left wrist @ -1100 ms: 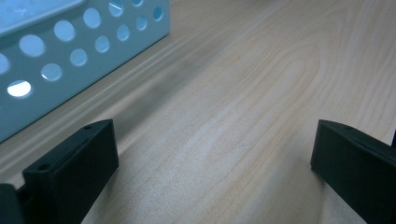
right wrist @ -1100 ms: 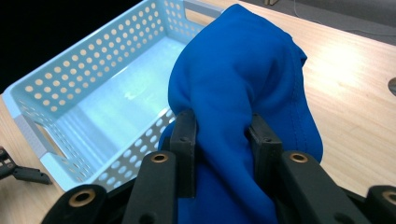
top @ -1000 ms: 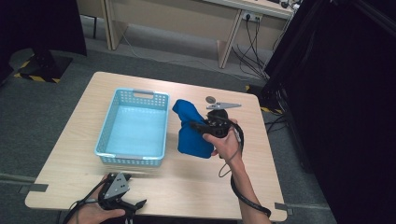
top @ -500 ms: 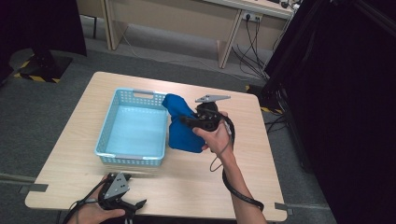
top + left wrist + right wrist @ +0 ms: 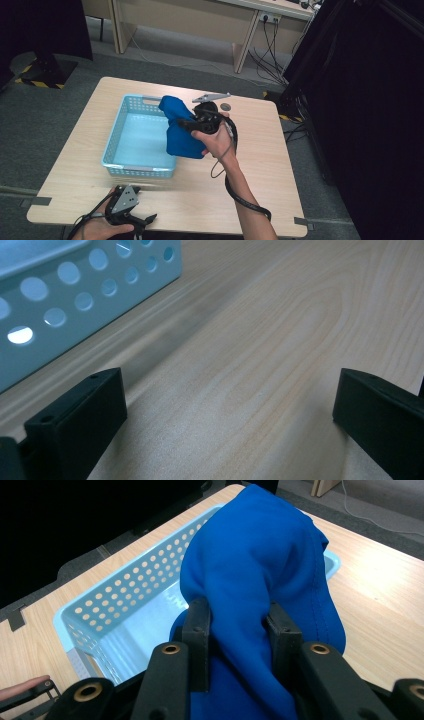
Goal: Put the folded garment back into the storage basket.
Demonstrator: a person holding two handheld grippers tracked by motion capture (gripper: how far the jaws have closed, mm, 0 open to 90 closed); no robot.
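Even, soft overhead light on my table (image 5: 280,150); dark surroundings; my left gripper's close view is slightly blurred.

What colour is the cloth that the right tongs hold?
The cloth is plain bright blue, clearest in the right gripper view, pinched by the right tongs.

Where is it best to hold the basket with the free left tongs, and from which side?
Grip the basket's near rim, coming from the person's side. That wall faces the open left tongs and is bare; the far right corner is draped by the blue cloth held in the right tongs. The thin perforated wall should fit between the jaws.
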